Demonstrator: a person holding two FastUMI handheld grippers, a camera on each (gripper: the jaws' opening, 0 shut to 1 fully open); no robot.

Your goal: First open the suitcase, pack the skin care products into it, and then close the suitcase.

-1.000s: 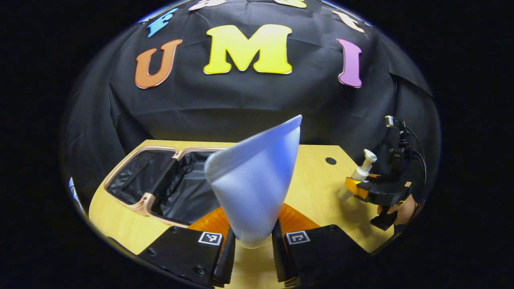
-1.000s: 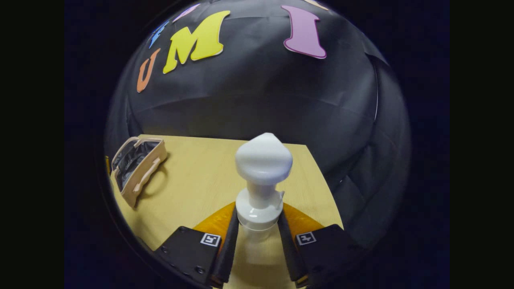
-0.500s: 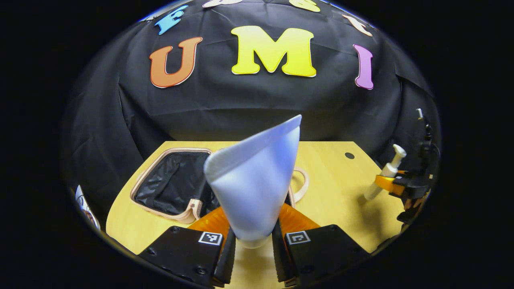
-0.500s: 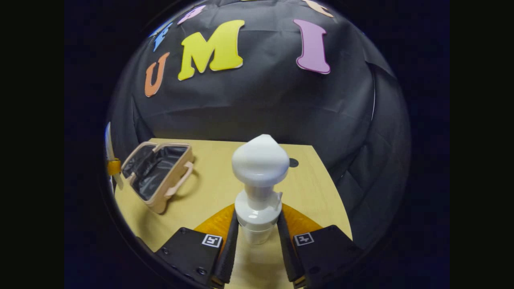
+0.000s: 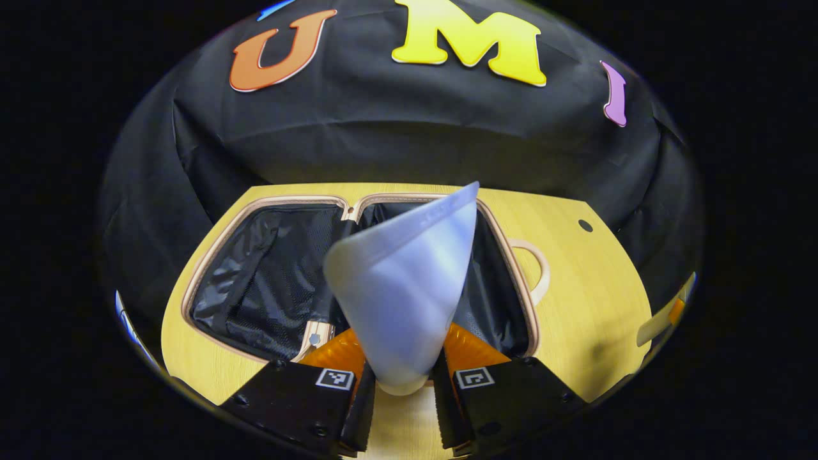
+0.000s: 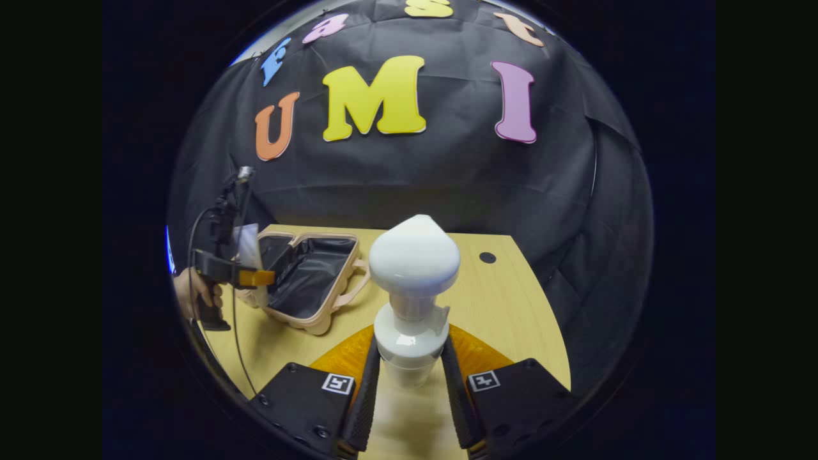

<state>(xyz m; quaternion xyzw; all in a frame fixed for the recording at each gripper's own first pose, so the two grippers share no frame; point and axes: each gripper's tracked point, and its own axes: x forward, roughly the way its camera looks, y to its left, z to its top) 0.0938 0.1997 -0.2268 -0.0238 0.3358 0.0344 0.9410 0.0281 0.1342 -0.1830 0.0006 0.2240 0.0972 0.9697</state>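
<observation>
Counter (image 6: 511, 306) bearing suitcase (image 5: 255, 281), lying open, nothing packed. Left claw (image 5: 399, 390) clamping tube (image 5: 402, 281) above suitcase; right claw (image 6: 409, 383) clamping pump bottle (image 6: 414, 287) beside suitcase. Packing, closing remaining.

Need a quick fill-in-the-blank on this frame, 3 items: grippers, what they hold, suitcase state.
1. The left gripper is shut on a pale ____.
2. The right gripper is shut on a white pump ____.
3. The suitcase lies ____ on the table, its dark lining showing.

Missing words: tube; bottle; open
</observation>
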